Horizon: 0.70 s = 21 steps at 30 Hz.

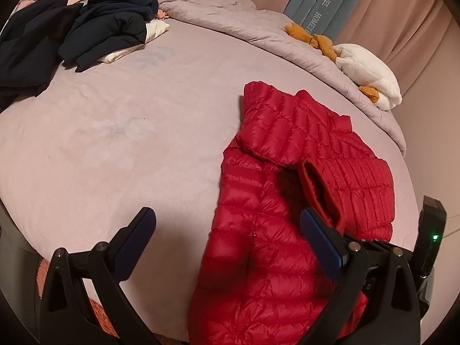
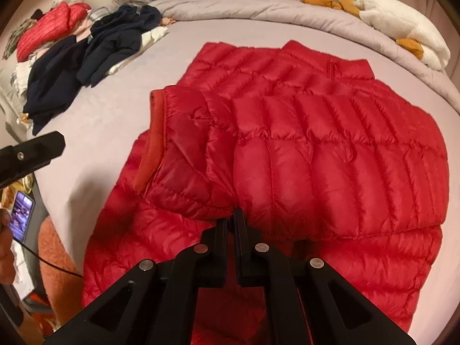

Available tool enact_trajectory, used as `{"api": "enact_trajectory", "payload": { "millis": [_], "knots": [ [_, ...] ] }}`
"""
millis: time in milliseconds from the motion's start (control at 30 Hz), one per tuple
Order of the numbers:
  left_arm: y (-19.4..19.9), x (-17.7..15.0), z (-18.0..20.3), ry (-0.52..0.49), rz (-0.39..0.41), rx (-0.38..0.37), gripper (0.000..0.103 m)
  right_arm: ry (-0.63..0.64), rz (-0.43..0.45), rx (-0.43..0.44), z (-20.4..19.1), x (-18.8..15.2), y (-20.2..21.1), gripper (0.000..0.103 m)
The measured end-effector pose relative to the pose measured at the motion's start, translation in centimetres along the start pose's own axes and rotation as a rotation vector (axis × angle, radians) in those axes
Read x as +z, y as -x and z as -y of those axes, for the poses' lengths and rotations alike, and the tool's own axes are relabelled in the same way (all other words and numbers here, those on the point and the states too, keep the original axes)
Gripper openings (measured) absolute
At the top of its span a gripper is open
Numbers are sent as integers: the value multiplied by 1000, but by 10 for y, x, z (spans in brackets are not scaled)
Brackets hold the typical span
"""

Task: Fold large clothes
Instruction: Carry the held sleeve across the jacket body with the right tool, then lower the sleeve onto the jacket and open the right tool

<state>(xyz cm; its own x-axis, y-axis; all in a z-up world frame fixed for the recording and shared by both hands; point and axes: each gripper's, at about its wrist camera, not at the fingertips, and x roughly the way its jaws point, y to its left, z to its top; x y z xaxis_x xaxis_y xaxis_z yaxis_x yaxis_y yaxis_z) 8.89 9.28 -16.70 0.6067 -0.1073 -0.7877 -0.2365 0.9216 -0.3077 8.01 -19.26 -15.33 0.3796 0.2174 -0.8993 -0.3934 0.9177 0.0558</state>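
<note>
a red quilted puffer jacket (image 2: 316, 132) lies on the bed (image 2: 120, 109), toward its near edge, with one part already folded over the body so that a cuff with an orange lining faces left in the right wrist view. the right claw (image 2: 231, 221) is pinched tight on a fold of the jacket's fabric at the near edge of that folded part, its two black fingers pressed together with red cloth bunched between the tips. the left claw (image 1: 228, 221) stands wide, holding nothing; its left finger hangs over bare sheet and its right finger sits over the jacket beside the orange-lined opening. at the far left of the bed a heap of dark clothes (image 1: 100, 26) rests on pale garments, well apart from the jacket. a white and orange plush toy (image 1: 368, 72) lies on the rumpled grey duvet (image 1: 218, 14) along the far side.
</note>
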Motion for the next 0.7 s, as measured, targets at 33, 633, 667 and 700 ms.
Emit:
{"api": "enact_trajectory", "payload": {
  "millis": [33, 633, 667, 700],
  "knots": [
    [-1, 0, 0, 1, -1, 0, 101, -2, -4, 0, 0, -1, -1, 5],
    [-3, 0, 0, 5, -10, -4, 101, -1, -57, -40, 0, -7, -21, 5],
    [-3, 0, 0, 4, -9, -4, 101, -4, -61, -39, 1, -7, -21, 5],
    [-3, 0, 0, 4, -9, -4, 101, -9, -66, -37, 2, -7, -22, 5]
  ]
}}
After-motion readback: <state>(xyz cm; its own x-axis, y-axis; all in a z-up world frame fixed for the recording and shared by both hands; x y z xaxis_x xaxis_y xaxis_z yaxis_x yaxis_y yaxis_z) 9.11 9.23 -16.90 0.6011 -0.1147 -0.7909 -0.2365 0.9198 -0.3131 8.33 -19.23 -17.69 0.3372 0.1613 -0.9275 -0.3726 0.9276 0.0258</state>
